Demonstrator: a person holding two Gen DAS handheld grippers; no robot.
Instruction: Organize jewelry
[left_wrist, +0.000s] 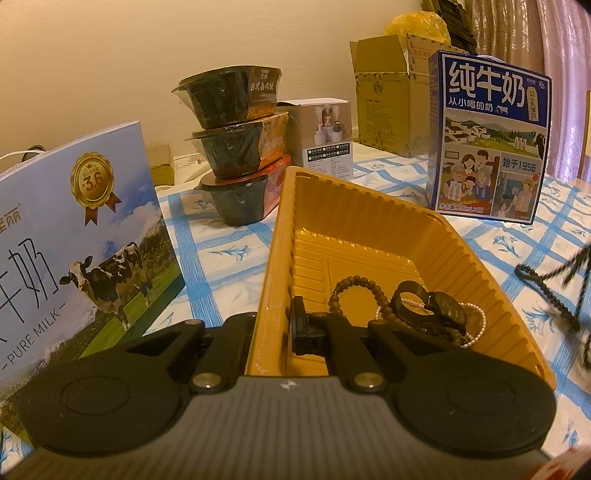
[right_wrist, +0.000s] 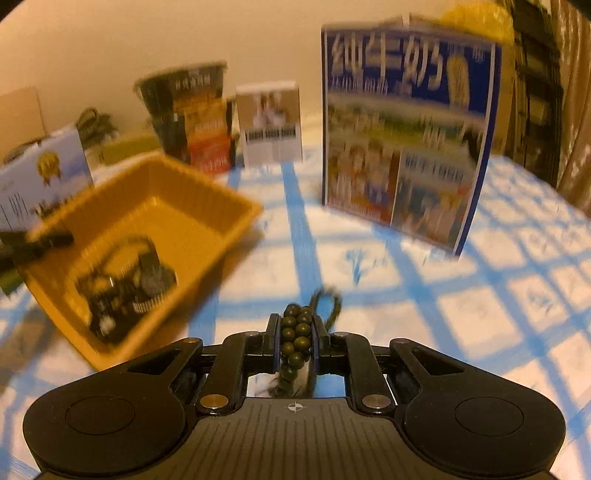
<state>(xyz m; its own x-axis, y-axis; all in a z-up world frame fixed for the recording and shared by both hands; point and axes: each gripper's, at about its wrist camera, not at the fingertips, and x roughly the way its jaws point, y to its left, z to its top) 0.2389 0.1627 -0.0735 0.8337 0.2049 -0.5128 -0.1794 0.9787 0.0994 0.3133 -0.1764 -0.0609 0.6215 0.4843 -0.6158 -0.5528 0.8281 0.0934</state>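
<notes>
I am holding the yellow tray (left_wrist: 369, 229) by its near left wall with my left gripper (left_wrist: 273, 332): one finger is sitting inside the tray and the other outside, so the pair is pinching the wall between them. Lying in the near end of the tray are a brown bead bracelet (left_wrist: 356, 291), a black watch (left_wrist: 432, 306) and a thin pearl strand (left_wrist: 476, 325), all bunched together and overlapping.

My right gripper (right_wrist: 295, 339) is pressing its fingers in on a dark green bead strand (right_wrist: 295, 332), the beads stacked between the pads and a loop of them hanging out past the tips. The right-wrist view is blurred, and from there the tray is sitting to the left, near but apart from the strand. In the left-wrist view the same strand is showing blurred at the far right, over the blue-checked tablecloth (left_wrist: 229, 254).

A blue milk carton box (left_wrist: 487, 140) is standing beyond the tray to the right, a pale milk box with a cow (left_wrist: 77, 236) to its left, and three stacked black bowls (left_wrist: 236, 147) at the far side.
</notes>
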